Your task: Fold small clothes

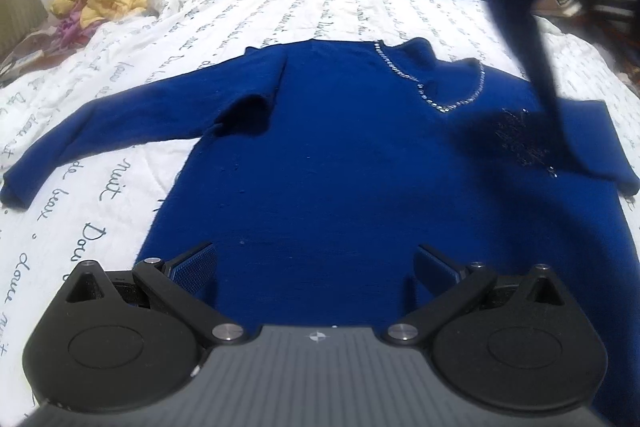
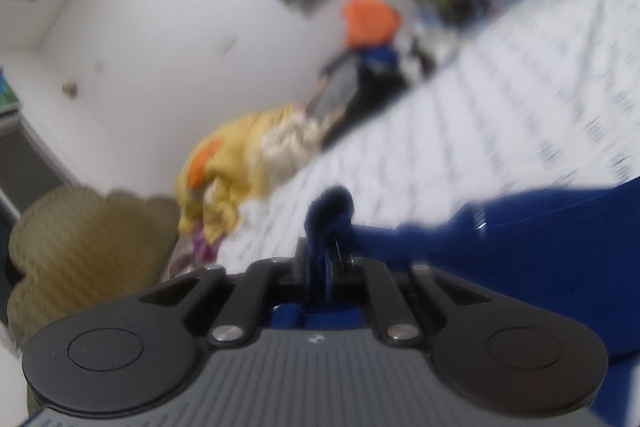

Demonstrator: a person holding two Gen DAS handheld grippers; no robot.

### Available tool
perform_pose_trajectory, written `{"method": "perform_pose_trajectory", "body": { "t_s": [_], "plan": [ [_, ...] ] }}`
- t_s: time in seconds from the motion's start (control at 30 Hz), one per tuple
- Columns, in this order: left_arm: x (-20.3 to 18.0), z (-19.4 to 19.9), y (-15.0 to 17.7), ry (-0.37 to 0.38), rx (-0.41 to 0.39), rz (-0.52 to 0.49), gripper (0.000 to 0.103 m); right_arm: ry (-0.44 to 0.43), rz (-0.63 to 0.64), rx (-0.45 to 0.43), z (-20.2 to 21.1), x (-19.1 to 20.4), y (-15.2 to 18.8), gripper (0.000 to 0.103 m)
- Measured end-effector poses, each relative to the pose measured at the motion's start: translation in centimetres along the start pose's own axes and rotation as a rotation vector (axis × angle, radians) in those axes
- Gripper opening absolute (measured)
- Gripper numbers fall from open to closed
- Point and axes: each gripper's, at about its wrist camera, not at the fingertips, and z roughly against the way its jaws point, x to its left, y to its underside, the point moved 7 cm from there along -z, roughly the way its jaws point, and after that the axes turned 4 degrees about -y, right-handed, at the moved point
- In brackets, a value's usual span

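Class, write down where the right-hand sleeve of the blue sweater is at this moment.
The sleeve is lifted off the white bedsheet, pinched in the shut right gripper, and hangs at the left-wrist view's right edge, above the sweater.

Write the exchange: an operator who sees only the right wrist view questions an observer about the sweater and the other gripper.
Operator: My right gripper pinches a sleeve. Does the sweater lie flat?
Observer: Yes, its body is spread flat on the bed.
Operator: Where is the other sleeve?
Observer: The other sleeve lies stretched out to the side, unfolded.
Operator: And the left gripper?
Observer: The left gripper is open above the hem, holding nothing.
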Motion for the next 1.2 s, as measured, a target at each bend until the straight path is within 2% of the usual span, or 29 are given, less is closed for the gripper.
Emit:
{"method": "perform_pose_trajectory", "body": {
  "t_s": [0.33,0.53,0.7,0.77,0.87,0.9,0.93,0.97,1.0,1.03,1.2],
  "plan": [
    [1.8,-0.5,0.2,-0.013,0.021,0.046,0.103,0.0,0.01,0.156,-10.0,1.3,3.7,0.007],
    [2.1,-0.6,0.5,-0.014,0.032,0.06,0.103,0.023,0.019,0.202,-13.5,1.5,4.9,0.007],
    [2.4,-0.8,0.6,-0.014,0.039,0.067,0.103,0.009,0.021,0.245,-15.3,2.0,6.4,0.007],
    [2.4,-0.8,0.6,-0.015,0.038,0.068,0.103,0.01,0.034,0.28,-16.2,2.1,7.2,0.009],
    [2.7,-0.6,0.6,-0.018,0.033,0.071,0.103,0.053,0.032,0.319,-17.2,1.1,8.3,0.012],
    [2.8,-0.6,0.5,-0.02,0.033,0.074,0.103,0.058,0.015,0.333,-17.4,0.7,8.6,0.021],
    [2.9,-0.7,0.5,-0.022,0.033,0.076,0.103,0.06,-0.006,0.346,-17.5,0.2,8.8,0.041],
    [3.1,-0.7,0.5,-0.025,0.033,0.077,0.103,0.057,-0.027,0.352,-17.4,-0.2,9.0,0.055],
    [3.2,-0.7,0.5,-0.028,0.032,0.079,0.103,0.036,-0.04,0.343,-17.1,-0.4,9.0,0.078],
    [3.4,-0.7,0.5,-0.033,0.033,0.08,0.103,0.004,-0.04,0.329,-16.6,-0.3,8.8,0.083],
    [4.0,-1.1,0.6,-0.049,0.04,0.106,0.103,-0.052,-0.009,0.273,-13.6,-0.1,7.5,0.082]
  ]
}}
